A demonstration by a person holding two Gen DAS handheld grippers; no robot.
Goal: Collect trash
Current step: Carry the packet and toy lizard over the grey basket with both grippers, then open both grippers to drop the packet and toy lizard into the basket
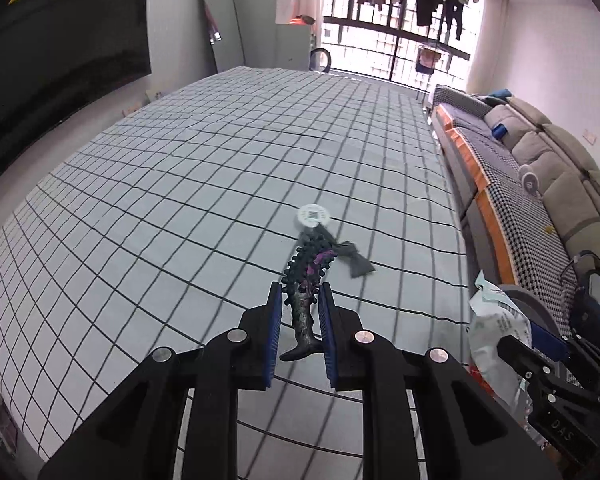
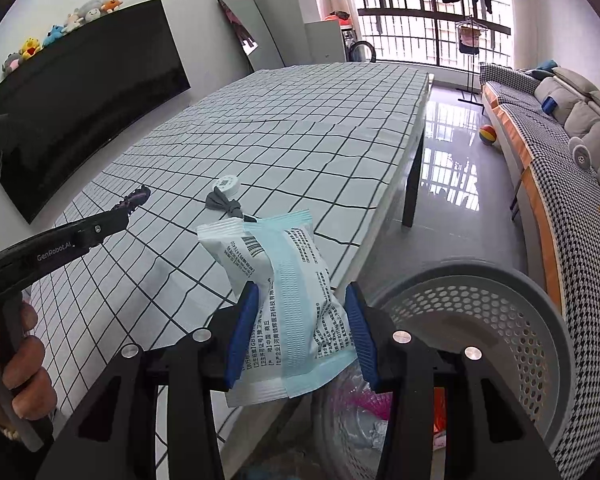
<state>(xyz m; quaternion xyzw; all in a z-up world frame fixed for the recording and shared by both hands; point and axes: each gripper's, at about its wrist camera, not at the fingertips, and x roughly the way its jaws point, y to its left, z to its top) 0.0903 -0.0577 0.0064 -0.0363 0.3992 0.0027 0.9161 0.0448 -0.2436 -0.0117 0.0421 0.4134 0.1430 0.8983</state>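
The left gripper (image 1: 299,322) has its 2 blue-padded jaws drawn in narrow on a dark, knobbly strip with purple patches (image 1: 306,284), which sticks out past the fingertips and hangs clear above the checked tablecloth (image 1: 172,184). In the right wrist view the same gripper (image 2: 118,216) reaches in from the left, a hand (image 2: 20,364) wrapped round its handle, and the knobbly strip (image 2: 134,198) pokes out of its tip.

The right gripper (image 2: 300,320) clamps a white and pale blue printed packet (image 2: 296,304) between its pads, jaws part-way apart across the packet's width. The packet stands tilted, its top corner leaning to the left, just over the near right edge of the table. In the left wrist view this gripper (image 1: 540,340) and its packet (image 1: 496,328) sit at the far right of the frame.

Below and right of the packet stands a grey perforated basket (image 2: 500,320) on the floor beside the table, with pink and orange scraps inside.

On the cloth, further away, lie a small grey bow (image 2: 224,205) and, touching or just beyond it, a round white disc (image 2: 227,184). The bow (image 1: 354,260) and disc (image 1: 313,216) appear just past the strip's tip in the left wrist view.

A sofa (image 2: 560,148) runs along the right wall.
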